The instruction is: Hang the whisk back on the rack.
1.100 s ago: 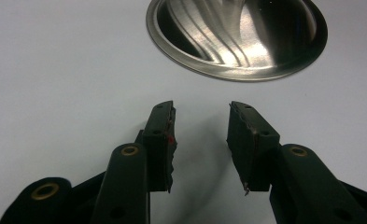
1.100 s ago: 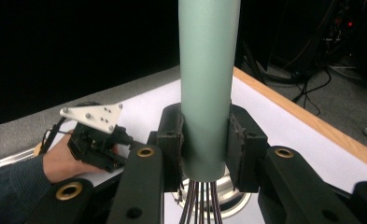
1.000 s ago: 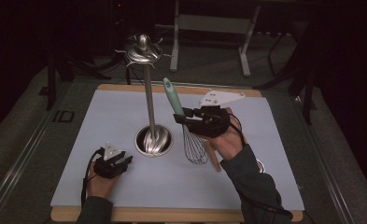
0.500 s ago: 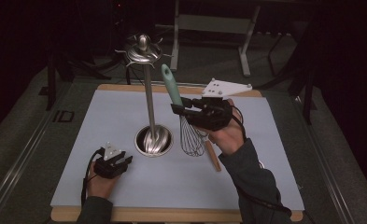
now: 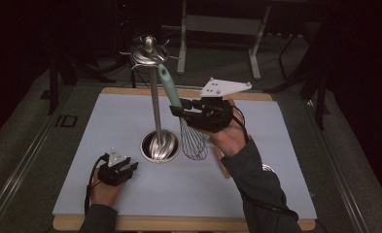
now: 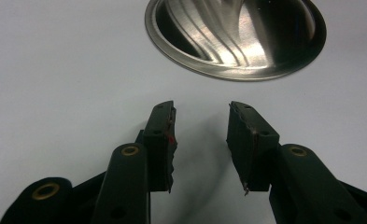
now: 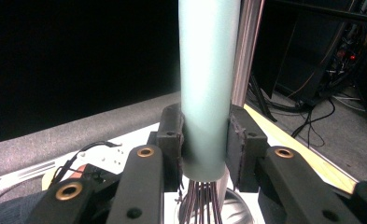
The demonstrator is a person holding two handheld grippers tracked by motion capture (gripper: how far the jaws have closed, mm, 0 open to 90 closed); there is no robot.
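Note:
A whisk (image 5: 192, 138) with a pale green handle (image 5: 168, 86) and wire loops hangs in the air, handle up, close to the top of a steel utensil stand (image 5: 153, 104). My right gripper (image 5: 181, 109) is shut on the handle (image 7: 208, 84) just above the wires. The stand has a round base (image 5: 160, 146) on the mat and a hooked crown (image 5: 149, 52) on top. My left gripper (image 5: 125, 169) rests on the mat at the front left, open, with nothing between its pads; the stand's base (image 6: 235, 35) lies just ahead of it.
A pale grey mat (image 5: 106, 126) covers a wooden board (image 5: 179, 224). A wooden-handled item (image 5: 222, 165) lies partly hidden under my right hand. Dark table legs and a stand (image 5: 217, 29) are behind the board.
My right gripper has lifted the whisk up and toward the stand's crown. The left gripper has stayed where it was.

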